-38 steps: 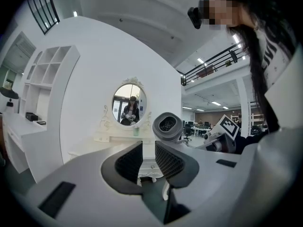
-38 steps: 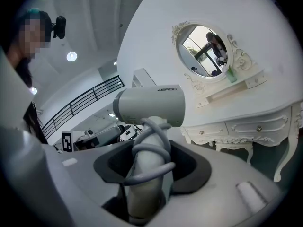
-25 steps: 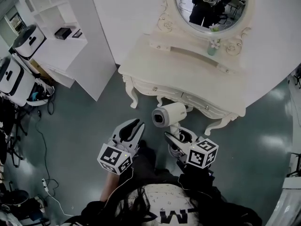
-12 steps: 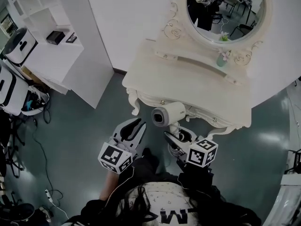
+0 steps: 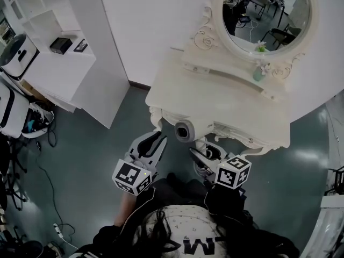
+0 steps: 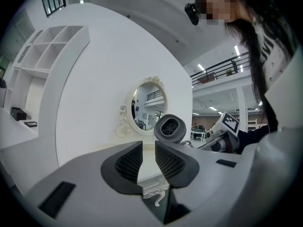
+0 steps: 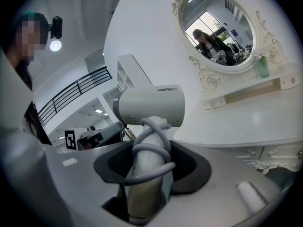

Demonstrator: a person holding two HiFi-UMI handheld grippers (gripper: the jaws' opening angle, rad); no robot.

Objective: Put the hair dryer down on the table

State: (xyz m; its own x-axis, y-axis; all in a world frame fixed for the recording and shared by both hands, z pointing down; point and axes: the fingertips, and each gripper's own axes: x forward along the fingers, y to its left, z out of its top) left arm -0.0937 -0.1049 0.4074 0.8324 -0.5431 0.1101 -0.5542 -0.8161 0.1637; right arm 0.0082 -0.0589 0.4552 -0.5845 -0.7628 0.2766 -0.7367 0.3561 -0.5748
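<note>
Table, white and ornate, fills the upper right of the head view, with its oval mirror at the top. At the table's near edge, centre frame, the hair dryer is held aloft, its cord-wrapped handle clamped in the right gripper. To the left, the left gripper is slightly parted and empty.

A glossy dark green floor lies under an ornate white worktop. An oval mirror hangs above it on a white wall. White shelves stand at the left. A ceiling light glows.
</note>
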